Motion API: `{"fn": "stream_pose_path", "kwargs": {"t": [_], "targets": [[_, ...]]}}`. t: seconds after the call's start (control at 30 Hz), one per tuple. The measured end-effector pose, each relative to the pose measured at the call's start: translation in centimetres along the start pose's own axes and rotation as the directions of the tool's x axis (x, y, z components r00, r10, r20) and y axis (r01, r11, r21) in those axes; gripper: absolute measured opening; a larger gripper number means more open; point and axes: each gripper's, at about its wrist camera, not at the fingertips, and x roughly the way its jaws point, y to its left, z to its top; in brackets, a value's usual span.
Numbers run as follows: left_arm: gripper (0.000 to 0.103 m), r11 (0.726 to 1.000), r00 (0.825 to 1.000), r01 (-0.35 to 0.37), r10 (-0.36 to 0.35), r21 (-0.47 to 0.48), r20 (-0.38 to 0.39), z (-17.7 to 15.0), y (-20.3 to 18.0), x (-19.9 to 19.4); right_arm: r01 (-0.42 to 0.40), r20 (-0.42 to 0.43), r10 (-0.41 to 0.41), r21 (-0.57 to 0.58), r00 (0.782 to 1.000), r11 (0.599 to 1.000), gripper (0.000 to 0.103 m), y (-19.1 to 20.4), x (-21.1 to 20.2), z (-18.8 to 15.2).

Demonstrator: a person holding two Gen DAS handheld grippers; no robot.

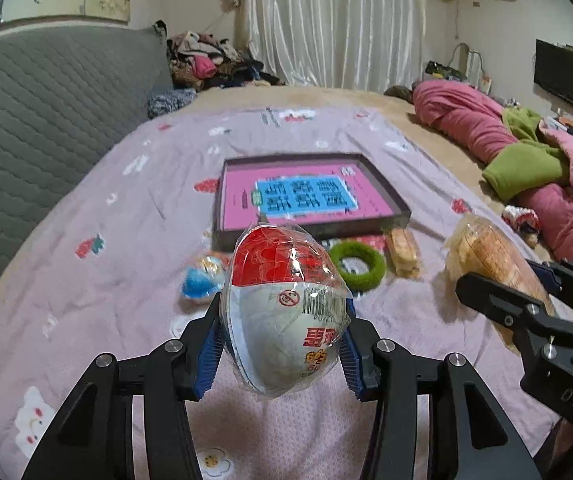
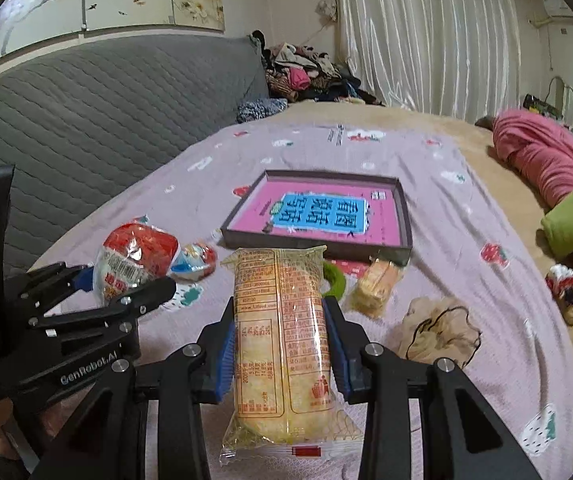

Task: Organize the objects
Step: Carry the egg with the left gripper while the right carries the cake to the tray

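My left gripper (image 1: pixel 284 340) is shut on a red and white egg-shaped package (image 1: pixel 284 304) in clear wrap, held above the bed. It also shows in the right wrist view (image 2: pixel 126 268). My right gripper (image 2: pixel 280 340) is shut on a long yellow snack packet (image 2: pixel 282 340), also seen at the right of the left wrist view (image 1: pixel 486 256). An open dark box with a pink and blue bottom (image 1: pixel 306 200) (image 2: pixel 322 212) lies ahead on the bed. In front of it lie a small blue and red egg toy (image 1: pixel 202 276) (image 2: pixel 194 264), a green ring (image 1: pixel 360 266) and a small biscuit pack (image 1: pixel 404 252) (image 2: pixel 374 288).
A lilac patterned sheet (image 1: pixel 126 208) covers the bed. A grey quilted headboard (image 1: pixel 38 112) stands at the left. Pink and green bedding (image 1: pixel 526 152) lies at the right. A beige scrunchie (image 2: pixel 438 332) lies right of my right gripper. Clothes (image 1: pixel 206 60) are piled at the back.
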Motion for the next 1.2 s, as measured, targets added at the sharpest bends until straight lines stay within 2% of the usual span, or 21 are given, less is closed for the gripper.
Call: {"fn": "stream_pose_path", "kwargs": {"t": [0.17,0.23,0.37,0.47,0.7,0.97,1.2], "targets": [[0.052,1.0,1.0,0.004,-0.004,0.007,0.027,1.8,0.0,-1.2,0.002,0.031,-0.002,-0.009,1.0,1.0,0.04,0.0,-1.3,1.5],[0.052,0.999,0.999,0.043,-0.043,-0.007,0.016,2.7,0.2,-1.4,0.007,0.045,-0.007,-0.011,0.999,1.0,0.04,-0.3,-1.7,2.3],[0.052,1.0,0.999,0.013,-0.013,0.011,0.043,4.1,0.1,-1.8,0.013,0.069,-0.012,-0.01,0.998,1.0,0.04,-0.6,-2.5,3.6],[0.052,1.0,0.998,0.009,-0.01,0.012,0.055,5.3,0.1,-1.9,-0.001,0.084,0.002,-0.002,0.996,1.0,0.04,-1.1,-2.8,4.7],[0.052,1.0,0.998,0.004,-0.004,0.012,0.062,8.4,0.0,-1.3,0.021,0.101,-0.019,-0.024,0.995,0.999,0.04,-1.6,-2.7,7.1],[0.052,1.0,0.998,0.011,-0.011,0.007,0.066,12.6,0.3,1.1,0.001,0.108,-0.001,-0.009,0.994,1.0,0.04,-3.0,-1.5,10.4],[0.052,1.0,0.998,0.005,-0.006,0.006,0.064,16.0,0.6,4.5,-0.005,0.098,0.004,0.011,0.995,1.0,0.04,-4.9,1.8,13.7]]}}
